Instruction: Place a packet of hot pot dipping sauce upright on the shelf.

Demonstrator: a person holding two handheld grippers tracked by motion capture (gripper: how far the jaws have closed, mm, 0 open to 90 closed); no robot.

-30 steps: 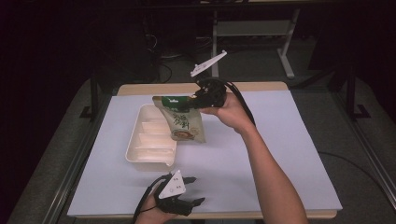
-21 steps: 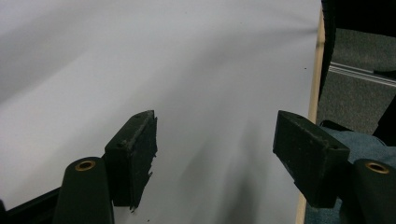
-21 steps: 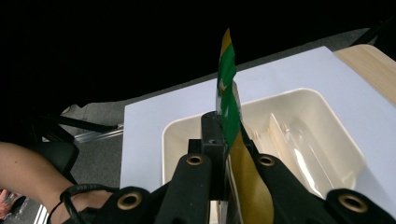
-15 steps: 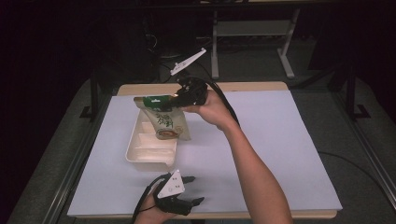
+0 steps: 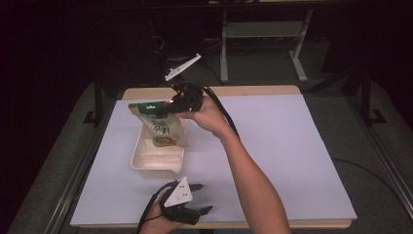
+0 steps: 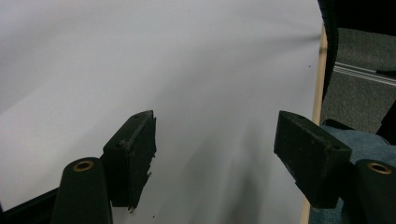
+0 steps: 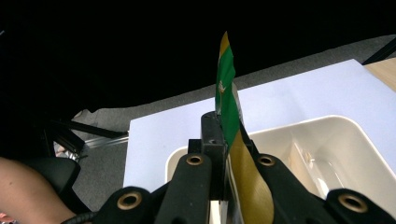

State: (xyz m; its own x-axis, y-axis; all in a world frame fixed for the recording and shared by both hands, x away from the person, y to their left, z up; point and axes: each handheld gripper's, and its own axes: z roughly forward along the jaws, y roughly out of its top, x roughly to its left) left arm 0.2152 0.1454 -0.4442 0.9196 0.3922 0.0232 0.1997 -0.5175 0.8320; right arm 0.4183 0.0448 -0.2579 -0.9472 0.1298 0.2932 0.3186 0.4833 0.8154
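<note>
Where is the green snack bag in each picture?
High view: the snack bag hangs left of centre, over the white tray, pinched by the right gripper.
Left gripper view: not in it.
Right gripper view: its green edge stands up at the centre.
Shared landmark: the tray.

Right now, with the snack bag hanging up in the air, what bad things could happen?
The right tool pinches the green and tan foil snack pouch only by its top edge, so it might slip and drop. It hangs over the far end of the cream plastic tray, so a swing could make it land on the rim or the white table cover. The left tool rests open, too far away to catch it.
</note>
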